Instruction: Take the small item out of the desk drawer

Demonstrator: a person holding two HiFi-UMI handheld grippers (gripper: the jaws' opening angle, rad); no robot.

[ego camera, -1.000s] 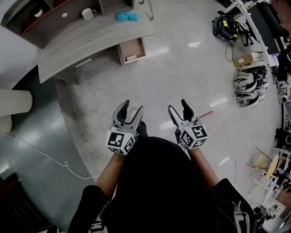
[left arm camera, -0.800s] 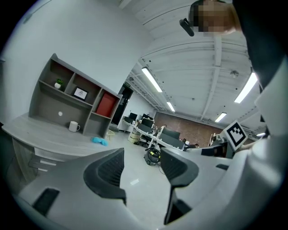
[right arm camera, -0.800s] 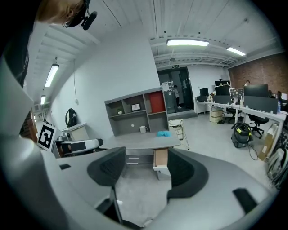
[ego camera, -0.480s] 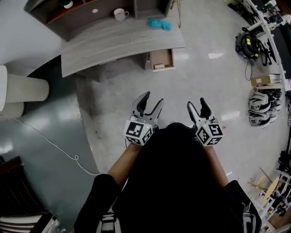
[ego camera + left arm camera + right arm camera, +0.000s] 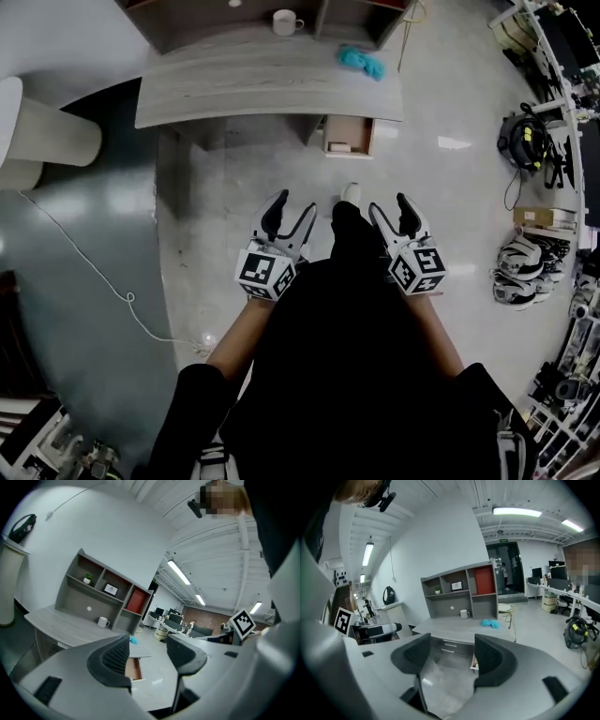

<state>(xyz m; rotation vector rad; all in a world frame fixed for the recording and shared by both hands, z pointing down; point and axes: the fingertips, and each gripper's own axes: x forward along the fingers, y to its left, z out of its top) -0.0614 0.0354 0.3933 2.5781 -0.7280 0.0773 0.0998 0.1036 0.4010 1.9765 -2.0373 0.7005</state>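
A grey wooden desk [image 5: 244, 89] stands ahead, with an open drawer [image 5: 349, 136] under its right end. A small pale item [image 5: 339, 146] lies inside the drawer near the front. My left gripper [image 5: 290, 213] is open and empty, held in front of the person's body, well short of the desk. My right gripper [image 5: 392, 212] is open and empty too, level with the left. Between the left gripper's fingers, in its own view, the open drawer [image 5: 132, 667] shows. The right gripper view has the desk [image 5: 454, 627] ahead and the drawer's edge [image 5: 474, 663] by its right finger.
A white mug [image 5: 285, 21] and a crumpled teal cloth [image 5: 362, 61] lie on the desk top, with a shelf unit [image 5: 234, 14] behind. A cable [image 5: 84, 262] runs over the dark floor at left. Helmets and bags [image 5: 521, 141] sit on the floor at right.
The person has walked toward the desk and turned to face it, so the desk and drawer now lie straight ahead and nearer. Both grippers stay open and empty.
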